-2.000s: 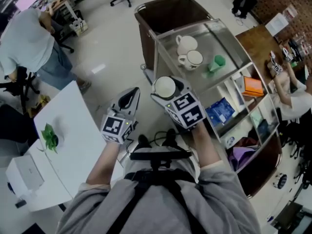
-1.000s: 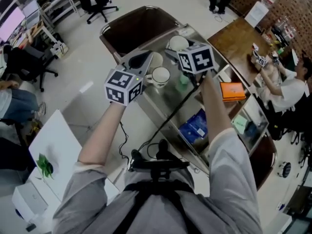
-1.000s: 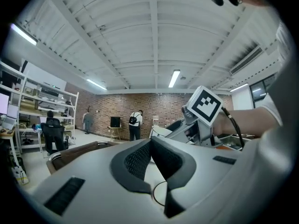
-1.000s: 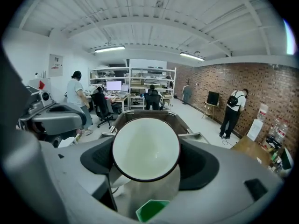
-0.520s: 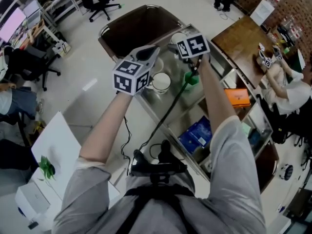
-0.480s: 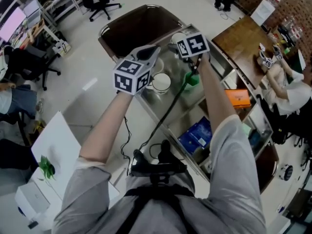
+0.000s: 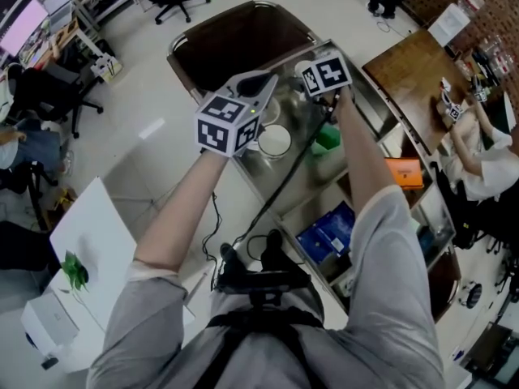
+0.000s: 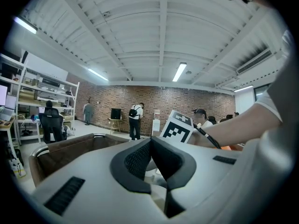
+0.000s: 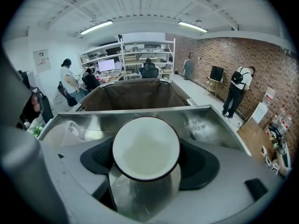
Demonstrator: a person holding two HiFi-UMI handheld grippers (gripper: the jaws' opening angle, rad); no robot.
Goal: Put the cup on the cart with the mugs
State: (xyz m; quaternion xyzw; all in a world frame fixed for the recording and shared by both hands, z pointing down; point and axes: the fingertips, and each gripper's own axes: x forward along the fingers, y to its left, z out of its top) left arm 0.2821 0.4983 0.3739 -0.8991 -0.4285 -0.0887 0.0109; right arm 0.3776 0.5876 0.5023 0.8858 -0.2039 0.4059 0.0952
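My right gripper is shut on a white cup with a dark rim, its pads pressing the cup's sides. The cup hangs upright over the steel top of the cart. A white mug stands on that top to the cup's left. From the head view, the right gripper reaches over the cart, its marker cube hiding most of the cup. A mug sits near the cart's near edge, just under my left gripper. The left gripper's jaws are shut and hold nothing.
A brown bin hangs at the cart's far end. A green thing lies on the cart top. Lower shelves hold an orange box and a blue package. A white table is at left, a wooden desk with a person at right.
Both grippers have moved forward, farther over the cart top, the right one carrying the cup with it. The grip on the cup is unchanged.
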